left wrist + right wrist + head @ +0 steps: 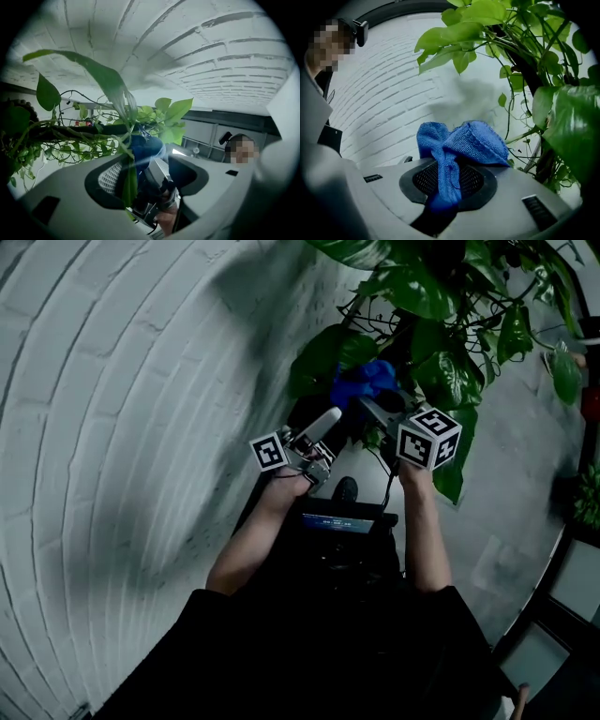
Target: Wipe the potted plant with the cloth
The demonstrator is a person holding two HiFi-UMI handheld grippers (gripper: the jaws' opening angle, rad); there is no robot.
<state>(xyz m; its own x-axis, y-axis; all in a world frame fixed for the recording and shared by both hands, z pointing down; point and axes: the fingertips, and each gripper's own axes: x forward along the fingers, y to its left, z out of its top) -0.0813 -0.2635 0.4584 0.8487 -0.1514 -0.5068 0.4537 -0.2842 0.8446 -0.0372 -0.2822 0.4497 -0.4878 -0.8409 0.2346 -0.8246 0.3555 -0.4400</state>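
right gripper point(445, 180) clamps the cloth point(464, 140), bunched ahead of its jaws beside the potted plant point(422, 296); left gripper point(145, 178) hangs released, a leaf point(129, 180) between its jaws. unsupported, that leaf could tear when wiped.

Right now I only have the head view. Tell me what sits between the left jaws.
Observer: In the left gripper view, a long green leaf hangs down between the jaws of the left gripper. The jaws stand apart and are not closed on it.
Operator: Now check the right one.
Observer: The right gripper view shows the right gripper shut on the blue cloth. A strip of it runs down between the jaws, and the rest bunches up above them.
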